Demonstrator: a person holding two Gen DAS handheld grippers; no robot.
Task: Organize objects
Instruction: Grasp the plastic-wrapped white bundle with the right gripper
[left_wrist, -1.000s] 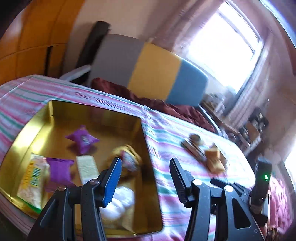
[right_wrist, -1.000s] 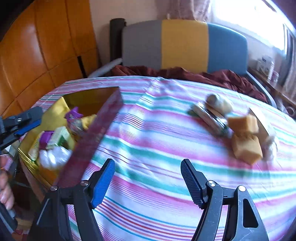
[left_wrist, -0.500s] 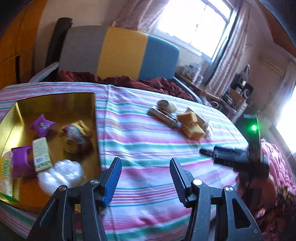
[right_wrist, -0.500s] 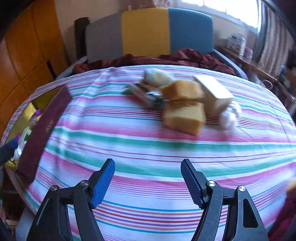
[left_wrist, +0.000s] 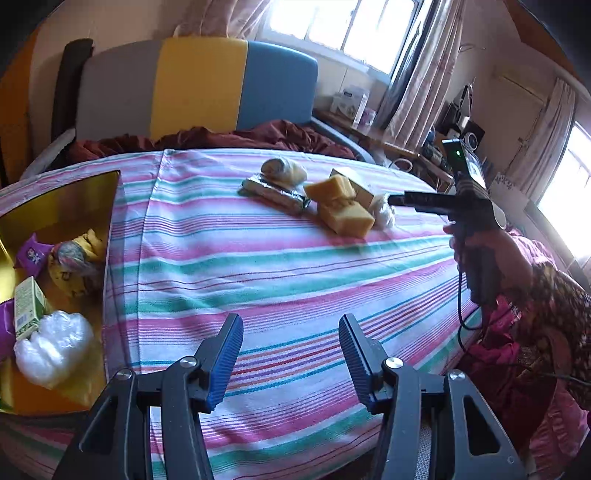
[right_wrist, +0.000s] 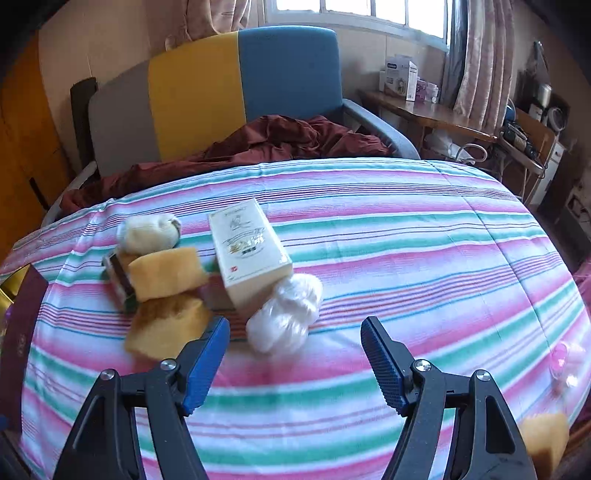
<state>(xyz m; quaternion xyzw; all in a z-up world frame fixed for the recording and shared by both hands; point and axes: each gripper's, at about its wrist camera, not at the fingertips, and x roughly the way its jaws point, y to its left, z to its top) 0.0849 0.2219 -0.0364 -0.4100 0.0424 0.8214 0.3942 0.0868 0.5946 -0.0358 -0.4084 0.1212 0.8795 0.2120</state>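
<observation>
Hovering over the striped bench (left_wrist: 280, 280), the left tongs (left_wrist: 291, 350) are spread wide with nothing between the blue pads. The right tongs (right_wrist: 295, 350) are just as wide and empty, sitting right in front of the loose pile.

That pile is out mid-bench: a white plastic bundle (right_wrist: 284, 314) nearest the right tongs, a cream box (right_wrist: 247, 251) touching it, two yellow sponges (right_wrist: 166, 295) stacked beside that, a foil-wrapped packet (left_wrist: 273, 194) and a pale roll (right_wrist: 147, 229) at the back.

Over on the left is the gold tin (left_wrist: 62, 206), well apart from the pile. Inside it: another white plastic wad (left_wrist: 51, 347), a small green box (left_wrist: 29, 306), a purple packet (left_wrist: 33, 254) and a yellow patterned bundle (left_wrist: 74, 266). Another purple thing is cut off at the edge, can't tell what.

Compared with half a second back, the right tongs have closed in on the pile, which now looks bigger and nearer, and the left view has swung right, so the tin sits further toward the left edge.
</observation>
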